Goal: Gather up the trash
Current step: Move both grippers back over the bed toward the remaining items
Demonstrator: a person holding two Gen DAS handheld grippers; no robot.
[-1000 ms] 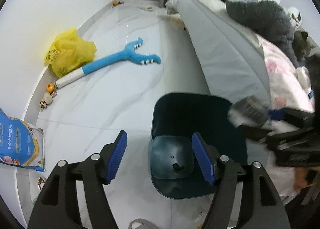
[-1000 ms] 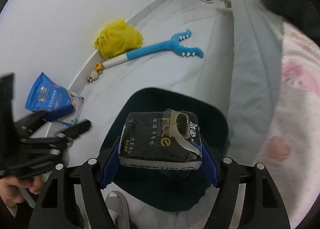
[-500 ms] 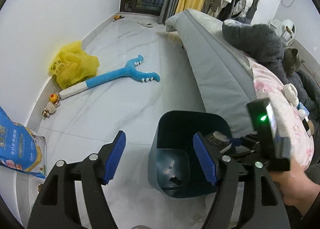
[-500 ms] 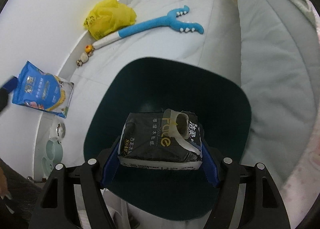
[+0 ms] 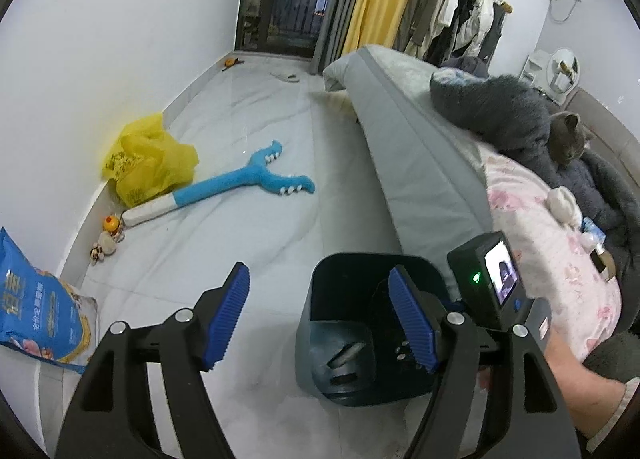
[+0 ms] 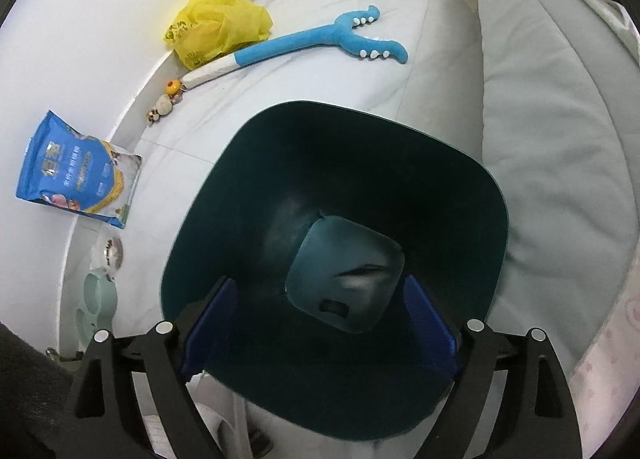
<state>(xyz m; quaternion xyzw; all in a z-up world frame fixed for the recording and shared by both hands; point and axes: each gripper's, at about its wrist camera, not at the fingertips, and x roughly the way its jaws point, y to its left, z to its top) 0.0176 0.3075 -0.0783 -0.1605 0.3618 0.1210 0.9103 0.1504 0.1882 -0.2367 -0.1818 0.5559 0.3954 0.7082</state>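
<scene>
A dark teal trash bin [image 6: 460, 195] stands on the floor beside the bed; it also shows in the left wrist view [image 5: 320, 291]. My right gripper [image 6: 320, 323] is open and empty, its jaws spread over the bin's mouth. A blurred dark tissue pack [image 6: 360, 273] lies at the bin's bottom, also seen in the left wrist view [image 5: 348, 353]. My left gripper [image 5: 320, 319] is open and empty, held above the floor just left of the bin. The right gripper's body and screen [image 5: 492, 283] sit over the bin's right rim.
A yellow plastic bag [image 5: 148, 163], a blue plush toy [image 5: 240, 183] and small toys [image 5: 108, 231] lie by the left wall. A blue pet-food bag [image 5: 36, 311] leans there. The bed [image 5: 420, 163] with a grey cat [image 5: 568, 135] is at right. Pet bowls [image 6: 100, 291] sit near the wall.
My right gripper opened over the bin and the black tissue pack dropped inside. The left gripper rose and tilted up a little, staying open.
</scene>
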